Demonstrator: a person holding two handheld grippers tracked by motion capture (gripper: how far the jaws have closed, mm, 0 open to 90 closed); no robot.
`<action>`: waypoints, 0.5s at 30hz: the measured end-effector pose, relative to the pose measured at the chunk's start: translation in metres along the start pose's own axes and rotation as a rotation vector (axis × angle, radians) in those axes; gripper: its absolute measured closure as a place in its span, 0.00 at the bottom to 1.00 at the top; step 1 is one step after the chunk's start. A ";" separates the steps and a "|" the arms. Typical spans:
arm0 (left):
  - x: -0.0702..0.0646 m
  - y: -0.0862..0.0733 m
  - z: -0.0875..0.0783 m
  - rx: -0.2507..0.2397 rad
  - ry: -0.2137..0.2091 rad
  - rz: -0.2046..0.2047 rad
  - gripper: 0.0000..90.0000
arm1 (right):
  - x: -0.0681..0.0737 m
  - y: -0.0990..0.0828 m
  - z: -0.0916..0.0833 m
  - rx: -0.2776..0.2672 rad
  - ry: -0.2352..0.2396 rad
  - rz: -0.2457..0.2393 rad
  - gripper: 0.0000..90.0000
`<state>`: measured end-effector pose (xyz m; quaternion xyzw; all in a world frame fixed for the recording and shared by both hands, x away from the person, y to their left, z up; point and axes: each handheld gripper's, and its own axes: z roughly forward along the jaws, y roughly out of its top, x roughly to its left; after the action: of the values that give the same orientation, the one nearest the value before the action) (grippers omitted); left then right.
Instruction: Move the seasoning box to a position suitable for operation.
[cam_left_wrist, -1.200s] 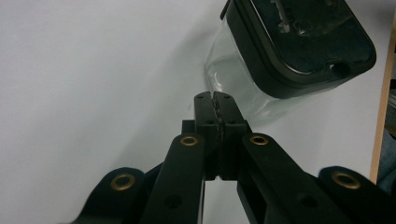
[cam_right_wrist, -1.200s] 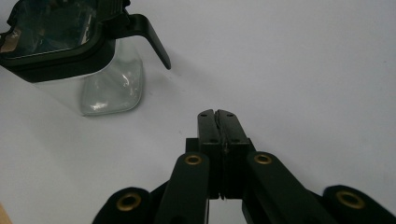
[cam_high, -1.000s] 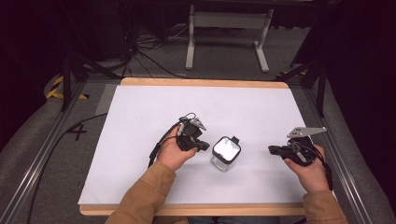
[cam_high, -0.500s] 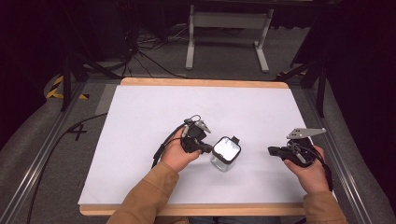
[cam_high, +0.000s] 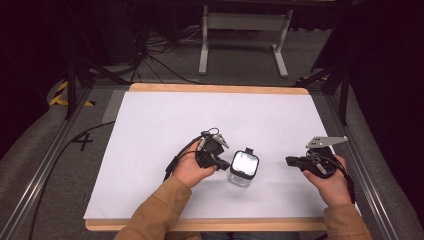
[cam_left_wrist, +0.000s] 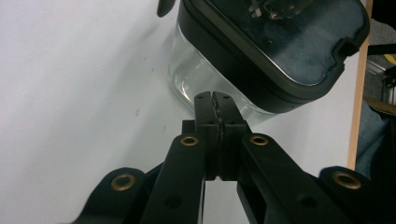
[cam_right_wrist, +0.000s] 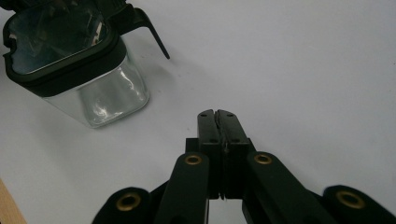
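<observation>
A small clear square jar (cam_high: 243, 168) with a black-rimmed lid stands on the white table top (cam_high: 165, 125), near the front middle. My left gripper (cam_high: 223, 163) is shut and empty, its tips right beside the jar's left side. The left gripper view has the shut jaw tips (cam_left_wrist: 215, 100) close against the jar's glass wall (cam_left_wrist: 187, 79), just under the lid (cam_left_wrist: 280, 51); contact is unclear. My right gripper (cam_high: 290, 161) is shut with nothing in it, a short way to the right of the jar. From the right gripper view the jar (cam_right_wrist: 84, 70) sits up and to the left of the shut tips (cam_right_wrist: 218, 114).
A wooden edge (cam_high: 220, 89) frames the white table top. Beyond the table's far side stands a grey metal stand (cam_high: 240, 30) among cables on the floor. Metal rails (cam_high: 45, 165) run along both sides.
My left gripper has crept slightly right, closer to the jar. The right gripper and the jar stay where they were.
</observation>
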<state>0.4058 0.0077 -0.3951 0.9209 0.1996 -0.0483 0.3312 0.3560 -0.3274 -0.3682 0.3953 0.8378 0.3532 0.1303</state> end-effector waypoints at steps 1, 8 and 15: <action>-0.001 0.000 0.000 0.008 -0.004 0.008 1.00 | 0.000 0.000 0.000 0.000 0.000 -0.001 1.00; -0.011 0.003 0.003 0.026 -0.014 0.026 1.00 | 0.001 0.002 0.001 0.001 0.005 -0.009 1.00; -0.017 0.004 0.005 0.042 -0.023 0.049 1.00 | 0.001 0.003 0.002 0.000 0.007 -0.012 1.00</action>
<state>0.3920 -0.0037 -0.3926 0.9317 0.1720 -0.0547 0.3151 0.3584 -0.3238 -0.3676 0.3891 0.8407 0.3538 0.1294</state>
